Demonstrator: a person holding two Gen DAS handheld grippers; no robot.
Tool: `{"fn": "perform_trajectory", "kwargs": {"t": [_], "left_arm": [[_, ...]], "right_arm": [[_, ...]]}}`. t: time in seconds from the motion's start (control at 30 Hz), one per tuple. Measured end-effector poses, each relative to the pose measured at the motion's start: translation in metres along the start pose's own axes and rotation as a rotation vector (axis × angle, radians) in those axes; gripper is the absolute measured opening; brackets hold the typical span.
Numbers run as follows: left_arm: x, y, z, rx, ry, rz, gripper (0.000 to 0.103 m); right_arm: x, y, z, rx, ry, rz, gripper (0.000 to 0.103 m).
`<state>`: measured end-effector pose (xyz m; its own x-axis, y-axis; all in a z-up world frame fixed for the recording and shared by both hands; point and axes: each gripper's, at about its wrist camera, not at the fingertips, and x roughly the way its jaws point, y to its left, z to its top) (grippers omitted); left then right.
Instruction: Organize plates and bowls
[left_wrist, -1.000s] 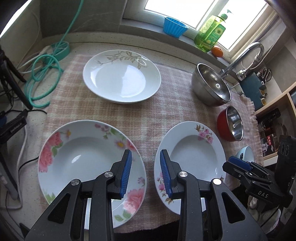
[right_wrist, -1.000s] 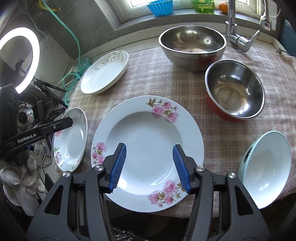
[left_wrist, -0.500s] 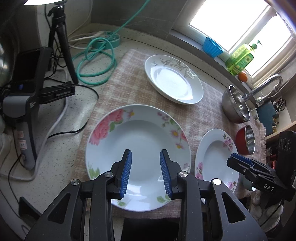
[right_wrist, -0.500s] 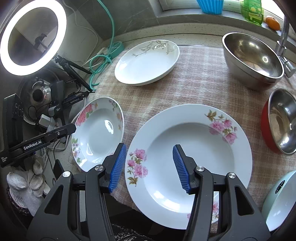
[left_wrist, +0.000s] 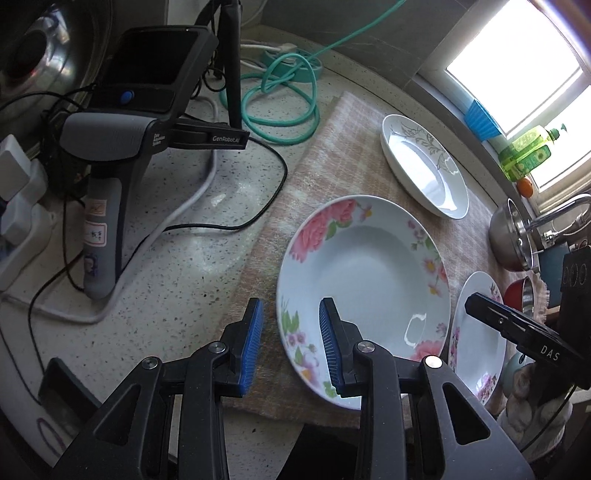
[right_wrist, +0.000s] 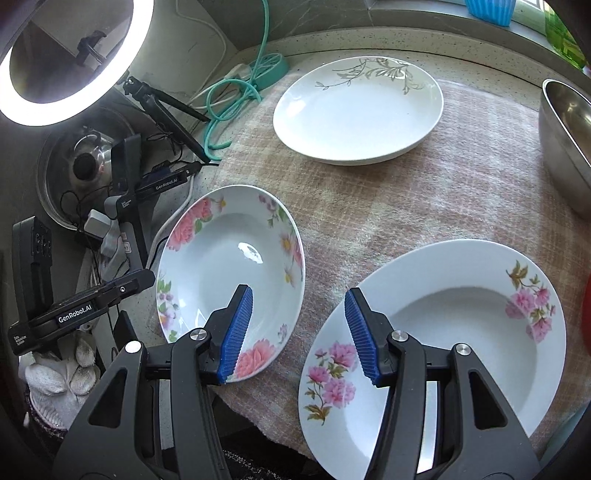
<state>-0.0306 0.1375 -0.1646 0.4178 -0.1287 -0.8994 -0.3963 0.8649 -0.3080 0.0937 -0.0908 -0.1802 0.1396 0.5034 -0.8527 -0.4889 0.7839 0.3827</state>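
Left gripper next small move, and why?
Probably ease the left gripper down so its open jaws straddle the near-left rim of the rose-patterned white plate. The jaws are empty, and that rim already shows between the blue pads.

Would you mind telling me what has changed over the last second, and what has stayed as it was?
Both claws swung leftward: the left claw now straddles the near-left rim of the rose plate, and the right claw hangs between it and the pink-blossom plate. Nothing was gripped or released. Plates, bowls and cloth stayed put.
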Motion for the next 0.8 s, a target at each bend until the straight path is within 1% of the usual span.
{"fn": "perform_trajectory", "kwargs": {"t": [0.1,0.17,0.23,0.47,0.53,0.6,0.63,0.67,0.8], "left_arm": [[0.005,0.004,-0.001,-0.020,0.014,-0.013,0.030],[0.008,0.005,-0.002,-0.028,0.023,-0.021,0.030],[0.011,0.005,0.000,-0.034,0.030,-0.030,0.030],[0.016,0.001,0.001,-0.022,0.040,-0.039,0.030],[0.017,0.000,0.001,-0.017,0.042,-0.042,0.030],[0.018,0.000,0.001,-0.016,0.042,-0.046,0.029],[0.019,0.000,0.001,-0.014,0.043,-0.048,0.026],[0.019,0.000,0.001,-0.012,0.045,-0.047,0.020],[0.021,-0.001,0.000,-0.011,0.047,-0.043,0.020]], "right_arm": [[0.010,0.003,0.006,-0.013,0.023,0.001,0.054],[0.017,0.003,0.009,-0.013,0.039,-0.006,0.052],[0.023,0.002,0.012,-0.018,0.050,-0.013,0.045],[0.038,0.006,0.018,-0.034,0.078,-0.023,0.029],[0.042,0.006,0.018,-0.030,0.088,-0.018,0.021],[0.044,0.007,0.018,-0.031,0.095,-0.017,0.018],[0.045,0.008,0.017,-0.032,0.095,-0.019,0.018],[0.045,0.008,0.017,-0.031,0.093,-0.019,0.018],[0.044,0.007,0.017,-0.021,0.091,-0.013,0.017]]}}
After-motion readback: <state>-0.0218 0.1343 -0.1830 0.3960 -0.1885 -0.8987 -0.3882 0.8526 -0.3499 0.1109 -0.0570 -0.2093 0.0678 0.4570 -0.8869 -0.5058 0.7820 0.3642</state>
